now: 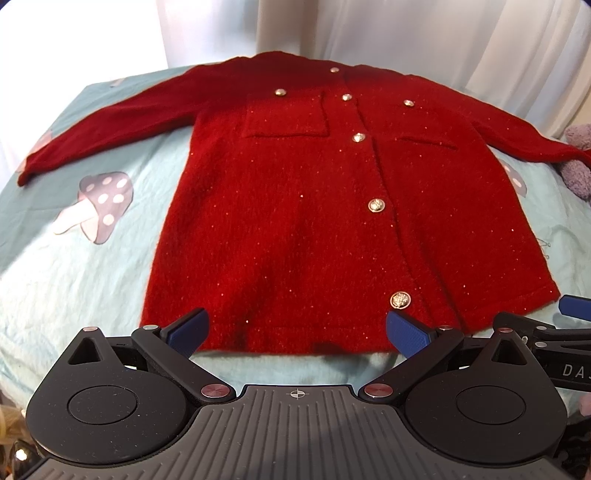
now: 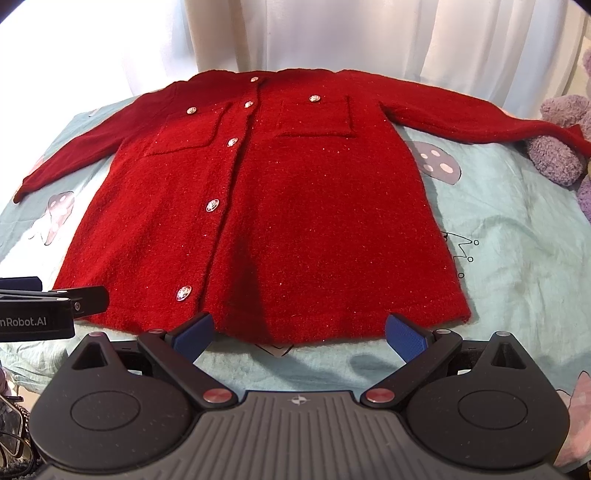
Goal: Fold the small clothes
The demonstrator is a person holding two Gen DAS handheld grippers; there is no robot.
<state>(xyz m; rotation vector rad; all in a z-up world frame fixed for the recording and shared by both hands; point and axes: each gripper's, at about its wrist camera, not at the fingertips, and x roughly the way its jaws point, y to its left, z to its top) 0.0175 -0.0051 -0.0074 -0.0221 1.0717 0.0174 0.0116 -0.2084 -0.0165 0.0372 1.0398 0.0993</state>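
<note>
A small red knit cardigan with silver buttons and two chest pockets lies flat, front up, both sleeves spread out to the sides. Its hem is nearest me. My left gripper is open, blue pads wide apart, just over the hem's left half. In the right wrist view the same cardigan fills the middle, and my right gripper is open at the hem's right half. Nothing is held between either pair of fingers. The other gripper's body shows at each view's edge.
The cardigan rests on a pale teal sheet printed with mushrooms. A purple plush toy sits by the right sleeve end. White curtains hang behind the surface.
</note>
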